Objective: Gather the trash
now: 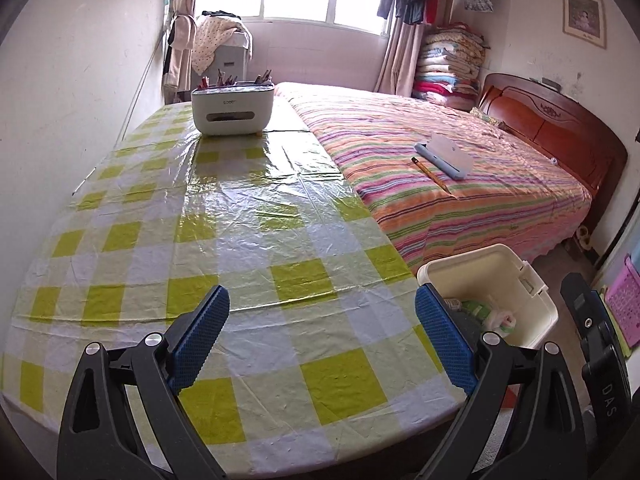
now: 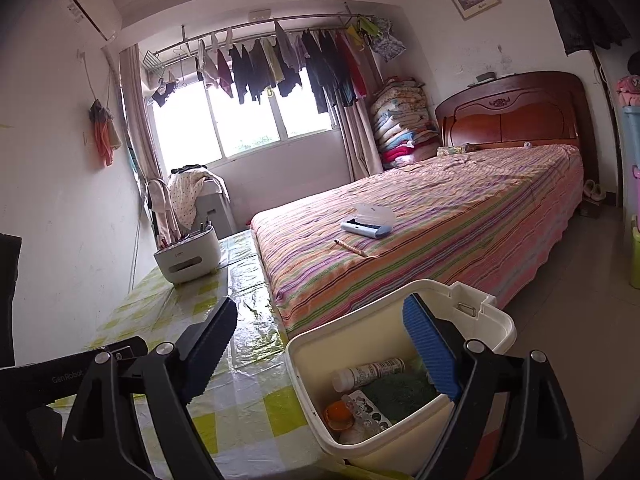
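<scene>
On the counter (image 1: pixel 248 216) at left I see no trash; L gripper (image 1: pixel 322 336) jaws spread, empty. Rightward, bin (image 2: pixel 320 364) (bottle, wrappers inside) sits under R gripper (image 2: pixel 320 350), jaws also spread, nearer hand.

A cream plastic trash bin (image 2: pixel 400 432) stood open just off the table's near right corner, beside the bed's foot. Inside lay a white bottle (image 2: pixel 370 372) on its side, a green scrubby wad (image 2: pixel 400 394), a used blister pack (image 2: pixel 370 410) and an orange piece (image 2: pixel 339 412), all resting loosely together
</scene>
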{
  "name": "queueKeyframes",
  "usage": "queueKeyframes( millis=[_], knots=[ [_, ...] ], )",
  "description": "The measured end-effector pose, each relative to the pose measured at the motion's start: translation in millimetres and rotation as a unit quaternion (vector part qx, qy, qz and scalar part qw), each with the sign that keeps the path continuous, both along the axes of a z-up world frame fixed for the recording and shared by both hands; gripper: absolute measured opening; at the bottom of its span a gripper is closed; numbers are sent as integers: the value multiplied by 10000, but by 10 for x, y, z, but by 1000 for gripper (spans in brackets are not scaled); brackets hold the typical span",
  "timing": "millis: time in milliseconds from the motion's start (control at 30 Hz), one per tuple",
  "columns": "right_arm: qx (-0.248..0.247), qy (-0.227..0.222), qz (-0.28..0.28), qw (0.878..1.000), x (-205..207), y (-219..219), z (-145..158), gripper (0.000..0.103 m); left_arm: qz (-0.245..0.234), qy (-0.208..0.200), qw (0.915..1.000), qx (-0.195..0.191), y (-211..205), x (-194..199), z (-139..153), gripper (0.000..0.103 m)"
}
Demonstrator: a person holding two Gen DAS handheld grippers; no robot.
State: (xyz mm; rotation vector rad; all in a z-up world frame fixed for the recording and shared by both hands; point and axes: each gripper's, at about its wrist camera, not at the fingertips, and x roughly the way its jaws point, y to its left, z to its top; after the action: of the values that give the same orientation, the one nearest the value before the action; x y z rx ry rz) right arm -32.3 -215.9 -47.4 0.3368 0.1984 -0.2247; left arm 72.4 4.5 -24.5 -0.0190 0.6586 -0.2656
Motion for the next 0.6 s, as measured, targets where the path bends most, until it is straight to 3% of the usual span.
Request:
queueKeyframes(
  millis=[600],
  knots=[
    [52, 36, 62, 10000, 14, 12, -22, 83, 20, 76, 10000, 54, -34, 24, -38, 93]
  ],
)
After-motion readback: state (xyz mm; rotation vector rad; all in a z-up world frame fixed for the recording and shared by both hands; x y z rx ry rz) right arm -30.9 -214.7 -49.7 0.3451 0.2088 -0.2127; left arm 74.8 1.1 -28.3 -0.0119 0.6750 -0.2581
